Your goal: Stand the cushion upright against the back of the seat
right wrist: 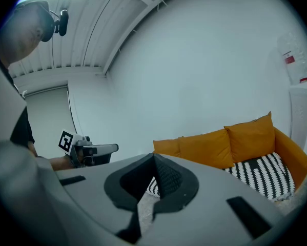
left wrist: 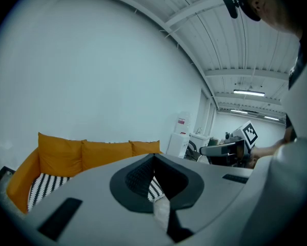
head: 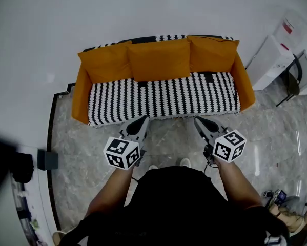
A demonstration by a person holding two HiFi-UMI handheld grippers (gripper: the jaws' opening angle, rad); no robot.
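Closest to the head camera, the grey two-jaw left gripper [head: 143,119] and right gripper [head: 198,121] have their jaws fully together on nothing. They sit short of the orange sofa with the black-and-white striped seat cover [head: 163,99] at 12 o'clock, where three orange square fabric cushions [head: 160,59] already stand upright against the backrest [head: 168,37]. Judged risk: a pinch on a soft top corner, or a shove with closed jaws, tips a cushion forward onto the seat or drags its overlapping neighbour. Only the head view shows the centre cushion overlapping both neighbours; only the gripper views show the jaws meeting with nothing between.
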